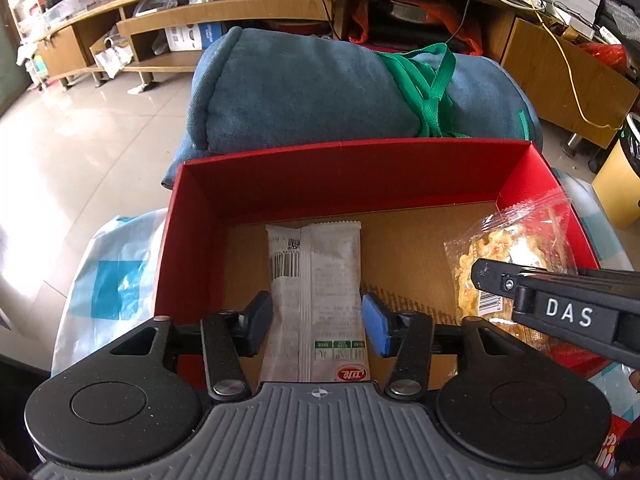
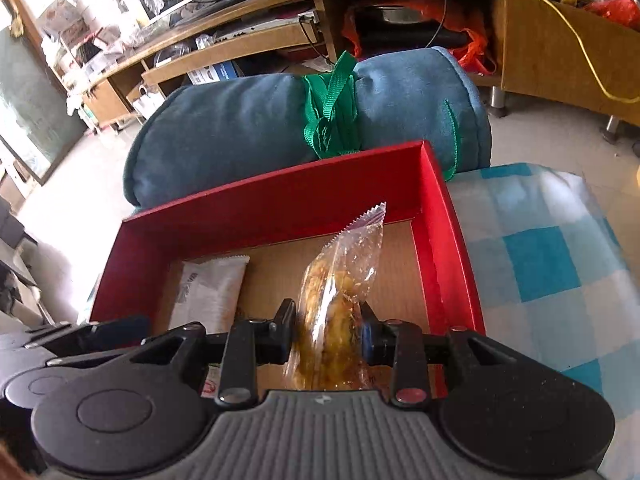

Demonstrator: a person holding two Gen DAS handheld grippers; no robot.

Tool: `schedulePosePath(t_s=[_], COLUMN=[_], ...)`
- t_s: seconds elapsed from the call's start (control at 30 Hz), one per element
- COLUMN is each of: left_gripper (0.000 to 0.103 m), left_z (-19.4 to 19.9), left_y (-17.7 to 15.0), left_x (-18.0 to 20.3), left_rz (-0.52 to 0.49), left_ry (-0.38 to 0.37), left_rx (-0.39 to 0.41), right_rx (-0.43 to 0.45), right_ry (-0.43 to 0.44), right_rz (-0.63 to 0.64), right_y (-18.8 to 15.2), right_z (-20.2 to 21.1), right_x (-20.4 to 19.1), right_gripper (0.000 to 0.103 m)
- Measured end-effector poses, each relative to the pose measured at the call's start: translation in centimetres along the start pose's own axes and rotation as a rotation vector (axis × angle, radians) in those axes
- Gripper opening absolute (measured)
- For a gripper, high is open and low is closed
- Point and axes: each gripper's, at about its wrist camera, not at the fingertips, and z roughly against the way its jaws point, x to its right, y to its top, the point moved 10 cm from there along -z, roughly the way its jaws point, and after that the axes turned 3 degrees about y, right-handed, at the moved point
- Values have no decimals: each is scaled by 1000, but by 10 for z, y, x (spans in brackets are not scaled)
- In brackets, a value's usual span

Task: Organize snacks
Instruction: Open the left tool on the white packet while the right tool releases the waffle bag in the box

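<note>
An open red box [image 1: 352, 148] with a brown cardboard floor fills the middle of both views. A white snack packet [image 1: 316, 264] lies flat on that floor, label side down and barcode up. My left gripper [image 1: 316, 320] straddles the packet's near half, open, with its pads just beside the packet's edges. A clear bag of yellow snacks [image 2: 340, 276] stands tilted in the right part of the box [image 2: 280, 188], its sealed tip pointing up. My right gripper [image 2: 326, 334] is shut on the bag's lower half. In the left wrist view one of its fingers [image 1: 492, 278] crosses over the bag [image 1: 516, 248].
A rolled blue cushion [image 1: 320, 92] tied with a green strap lies right behind the box. The box rests on a blue-and-white checked cloth [image 2: 552, 248]. Low wooden shelves [image 1: 240, 12] full of clutter stand across a tiled floor [image 1: 100, 128].
</note>
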Motion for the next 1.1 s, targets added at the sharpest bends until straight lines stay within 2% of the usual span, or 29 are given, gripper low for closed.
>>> schedulePosePath(t_s=[0.07, 0.2, 0.47, 0.67, 0.83, 0.93, 1.03, 1.1], left_gripper=[67, 71, 77, 77, 78, 79, 81, 81], left_z=[0, 6, 19, 34, 50, 59, 72, 80], left_y=[-1, -1, 1, 4, 7, 5, 1, -4], left_x=[0, -3, -8, -12, -17, -23, -31, -35], left_rz=[-4, 6, 20, 27, 27, 46, 59, 63], left_ry=[4, 0, -8, -17, -17, -33, -50, -58], left_rx=[-1, 6, 32, 63, 101, 112, 131, 137], right_rx=[2, 21, 80, 129, 184, 233, 299, 346], right_ry=[-13, -55, -97, -95, -112, -155, -148, -142], right_rz=[8, 28, 87, 91, 93, 102, 105, 107], right_y=[0, 2, 10, 19, 24, 25, 25, 23], right_z=[0, 7, 28, 49, 77, 100, 128, 149], right_x=[0, 2, -4, -10, -16, -21, -31, -39], right_gripper=[34, 46, 56, 57, 59, 61, 68, 77])
